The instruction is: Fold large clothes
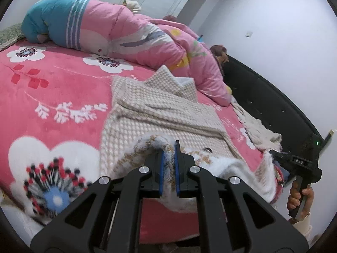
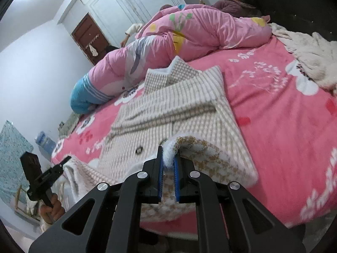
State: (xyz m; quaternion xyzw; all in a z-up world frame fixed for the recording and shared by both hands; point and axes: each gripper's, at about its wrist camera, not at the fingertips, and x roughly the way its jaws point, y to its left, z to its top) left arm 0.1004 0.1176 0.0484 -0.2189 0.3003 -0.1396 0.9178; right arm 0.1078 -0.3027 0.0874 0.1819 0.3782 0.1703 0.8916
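Observation:
A beige checked fleece-lined coat (image 1: 155, 109) (image 2: 172, 105) lies on the pink floral bedspread, collar toward the far side. My left gripper (image 1: 169, 147) is shut on the coat's near hem, its blue pads pinching the white fleece and lifting it off the bed. My right gripper (image 2: 168, 154) is shut on the hem's other near corner, also raised. From the left wrist view, the right gripper (image 1: 273, 154) shows at the right edge, held by a hand (image 1: 299, 196). At the lower left of the right wrist view, the left gripper (image 2: 65, 160) shows in a hand (image 2: 52, 208).
A rolled pink and blue quilt (image 1: 118, 31) (image 2: 189, 33) lies across the far side of the bed. A cream fuzzy blanket (image 1: 259, 130) (image 2: 307, 59) is bunched by the dark headboard (image 1: 263, 97). White walls, a white wardrobe (image 2: 126, 6) and a brown door (image 2: 88, 35) stand beyond.

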